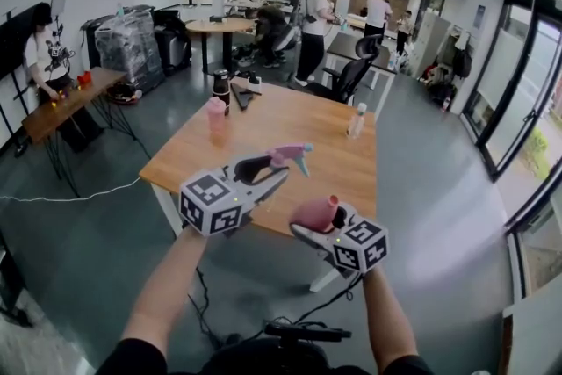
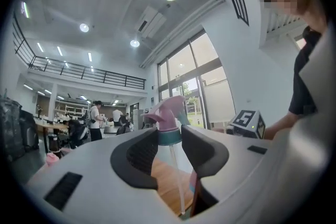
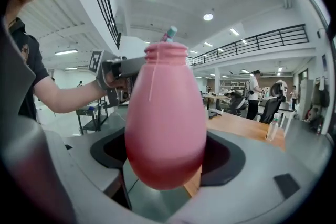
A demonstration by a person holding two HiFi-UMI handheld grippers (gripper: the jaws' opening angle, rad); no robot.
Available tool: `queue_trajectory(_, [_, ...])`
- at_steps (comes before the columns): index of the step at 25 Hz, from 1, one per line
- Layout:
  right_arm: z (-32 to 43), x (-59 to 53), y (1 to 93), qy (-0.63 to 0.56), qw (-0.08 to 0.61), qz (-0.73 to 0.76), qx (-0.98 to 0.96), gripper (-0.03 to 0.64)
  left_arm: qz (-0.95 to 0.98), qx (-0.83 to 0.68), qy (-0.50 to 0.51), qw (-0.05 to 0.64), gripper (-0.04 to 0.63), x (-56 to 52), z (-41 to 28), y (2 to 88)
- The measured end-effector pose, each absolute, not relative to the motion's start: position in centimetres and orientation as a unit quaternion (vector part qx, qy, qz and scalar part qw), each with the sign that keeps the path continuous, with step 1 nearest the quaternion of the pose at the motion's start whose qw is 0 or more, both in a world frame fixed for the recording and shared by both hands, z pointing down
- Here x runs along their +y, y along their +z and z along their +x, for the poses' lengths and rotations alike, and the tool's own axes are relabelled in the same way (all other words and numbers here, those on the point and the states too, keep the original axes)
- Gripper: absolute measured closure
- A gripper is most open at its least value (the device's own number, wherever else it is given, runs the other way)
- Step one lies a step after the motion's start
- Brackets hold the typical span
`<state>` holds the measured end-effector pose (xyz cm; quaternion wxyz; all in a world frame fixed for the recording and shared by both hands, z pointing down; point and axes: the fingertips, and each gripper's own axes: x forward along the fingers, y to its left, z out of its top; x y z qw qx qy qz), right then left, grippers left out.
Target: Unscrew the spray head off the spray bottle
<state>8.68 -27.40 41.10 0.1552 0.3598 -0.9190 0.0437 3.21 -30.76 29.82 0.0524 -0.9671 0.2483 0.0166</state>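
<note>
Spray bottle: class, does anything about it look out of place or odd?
The spray head sits off the pink bottle, clamped in the left gripper with its dip tube hanging bare. The right gripper holds the bottle, neck open. No spill shows.

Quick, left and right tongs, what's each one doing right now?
Left tongs: closed on the detached spray head.
Right tongs: closed on the pink spray bottle.
</note>
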Motion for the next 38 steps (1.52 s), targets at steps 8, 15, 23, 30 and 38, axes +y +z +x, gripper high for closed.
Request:
queue_trajectory(8, [10.8, -27.9, 38.6, 0.032, 0.106, 0.405, -0.908, 0.219, -0.957, 0.289, 0.012, 0.009, 0.454, -31.4, 2.6, 33.8])
queue_trajectory(15, [11.8, -28.3, 35.3, 0.012, 0.049, 0.444, -0.895, 0.218, -0.952, 0.305, 0.012, -0.004, 0.454, -31.3, 1.9, 35.5])
queue_trajectory(23, [12.7, -28.4, 33.2, -0.003, 0.022, 0.470, -0.883, 0.218, -0.947, 0.322, 0.006, -0.003, 0.454, -30.8, 1.7, 36.1])
queue_trajectory(30, [12.9, -28.7, 33.3, 0.000, 0.015, 0.474, -0.880, 0.219, -0.948, 0.316, 0.029, -0.017, 0.460, -30.8, 2.0, 35.8])
queue_trajectory(38, [12.9, -28.6, 33.4, -0.001, 0.021, 0.476, -0.879, 0.221, -0.951, 0.306, 0.029, -0.012, 0.462, -30.5, 2.3, 35.0])
